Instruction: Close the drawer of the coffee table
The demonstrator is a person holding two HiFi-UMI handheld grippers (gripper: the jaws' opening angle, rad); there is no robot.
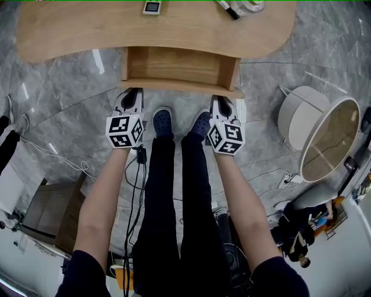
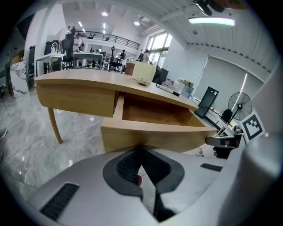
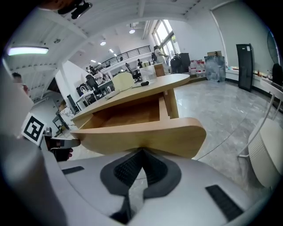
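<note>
The wooden coffee table (image 1: 75, 35) spans the top of the head view, and its drawer (image 1: 179, 65) stands pulled out toward me, with nothing inside. The drawer front (image 2: 154, 137) fills the middle of the left gripper view. My left gripper (image 1: 132, 93) is shut, its tips (image 2: 141, 148) up against the left part of that front. My right gripper (image 1: 221, 100) is shut too, its tips (image 3: 141, 152) at the right part of the drawer front (image 3: 146, 137). Neither gripper holds anything.
A small grey device (image 1: 152, 7) and a white object with a black pen (image 1: 240, 6) lie on the tabletop. A round white side table (image 1: 322, 136) lies tipped at the right. A wooden box (image 1: 52, 214) and cables (image 1: 69, 165) are at the left. My blue shoes (image 1: 163, 121) stand below the drawer.
</note>
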